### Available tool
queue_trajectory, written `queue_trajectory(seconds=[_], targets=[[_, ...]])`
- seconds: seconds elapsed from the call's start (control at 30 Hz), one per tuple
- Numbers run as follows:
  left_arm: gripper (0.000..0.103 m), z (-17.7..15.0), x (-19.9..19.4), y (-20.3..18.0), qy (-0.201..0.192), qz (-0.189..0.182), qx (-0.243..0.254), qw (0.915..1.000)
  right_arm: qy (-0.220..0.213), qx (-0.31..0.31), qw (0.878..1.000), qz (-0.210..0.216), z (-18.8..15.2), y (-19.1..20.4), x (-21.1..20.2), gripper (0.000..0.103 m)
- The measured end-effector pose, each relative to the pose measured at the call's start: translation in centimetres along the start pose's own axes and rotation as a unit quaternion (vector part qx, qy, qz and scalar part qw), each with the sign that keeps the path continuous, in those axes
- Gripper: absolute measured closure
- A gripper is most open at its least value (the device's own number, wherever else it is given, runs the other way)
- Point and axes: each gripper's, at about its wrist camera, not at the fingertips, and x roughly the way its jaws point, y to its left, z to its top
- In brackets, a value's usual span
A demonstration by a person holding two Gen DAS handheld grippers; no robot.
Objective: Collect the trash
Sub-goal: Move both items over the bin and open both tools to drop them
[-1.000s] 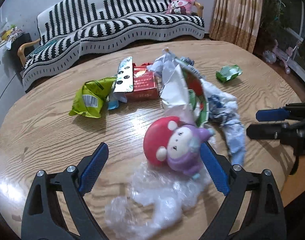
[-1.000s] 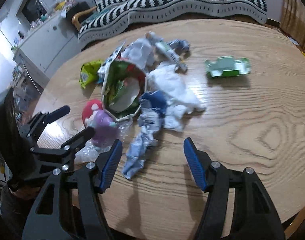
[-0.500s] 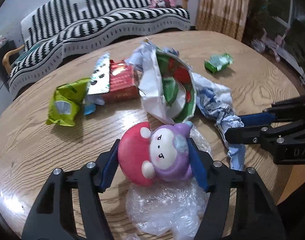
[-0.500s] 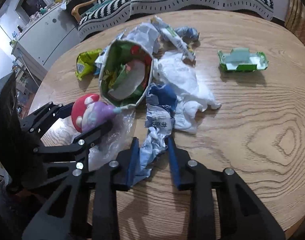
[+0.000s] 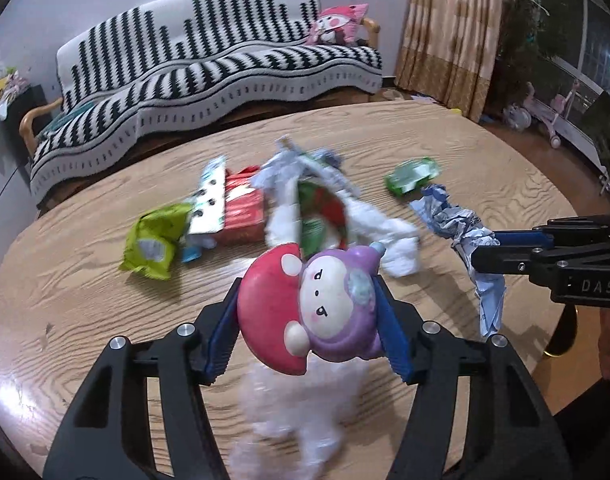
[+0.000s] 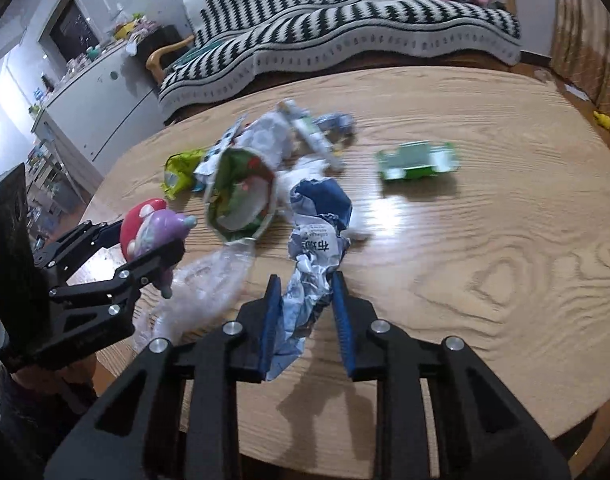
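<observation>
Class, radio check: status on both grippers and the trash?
Left gripper shut on mushroom toy. Right gripper shut on crumpled wrapper. More litter on table.

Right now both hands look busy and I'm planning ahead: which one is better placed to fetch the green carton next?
Right, likely. The right tool, pinching the crumpled blue wrapper, is nearer the green carton; the left tool grips the mushroom toy.

A red-capped mushroom toy with a purple body and white face is hanging tilted above the table, a clear plastic wrap trailing beneath it. A crumpled blue-and-white paper wrapper is dangling lifted, its lower end drooping. A torn green-and-red snack bag is lying open among white tissue, a lime-green packet and a red box. A flattened green carton is lying apart.
</observation>
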Motion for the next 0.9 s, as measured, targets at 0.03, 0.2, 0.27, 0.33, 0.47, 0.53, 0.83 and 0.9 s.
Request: queue_trajectory(seconds=[0.03, 0.2, 0.27, 0.33, 0.47, 0.53, 0.83, 0.9], targets=[[0.043, 0.4, -0.1, -1.0, -0.004, -0.006, 0.005, 1.0000, -0.005, 0.005, 1.000, -0.007, -0.2, -1.0, -0.9, 0.077], [0.043, 1.9, -0.4, -5.9, -0.020, -0.038, 0.027, 0.9987, -0.024, 0.032, 0.998, -0.038, -1.6, -5.6, -4.4, 0.077], [0.043, 2.4, -0.4, -8.8, -0.027, -0.058, 0.039, 0.9972, -0.034, 0.046, 0.997, -0.054, -2.5, -8.0, -6.3, 0.077], [0.043, 2.9, -0.2, -12.5, -0.029, -0.082, 0.055, 0.9947, -0.045, 0.066, 0.994, -0.074, -3.7, -10.6, -8.5, 0.077], [0.043, 3.0, 0.5, -19.7, -0.024, -0.128, 0.096, 0.9869, -0.062, 0.105, 0.986, -0.113, -6.8, -16.2, -12.5, 0.077], [0.043, 2.7, 0.8, -24.0, -0.024, -0.152, 0.125, 0.9802, -0.063, 0.127, 0.980, -0.136, -9.0, -19.4, -14.4, 0.077], [0.043, 0.0, 3.7, -37.3, 0.013, -0.231, 0.192, 0.9537, -0.033, 0.210, 0.958, -0.190, -17.3, -29.4, -19.1, 0.077], [0.043, -0.7, 4.2, -39.3, 0.022, -0.241, 0.204, 0.9486, -0.014, 0.224, 0.954, -0.198, -18.8, -31.0, -19.0, 0.077]])
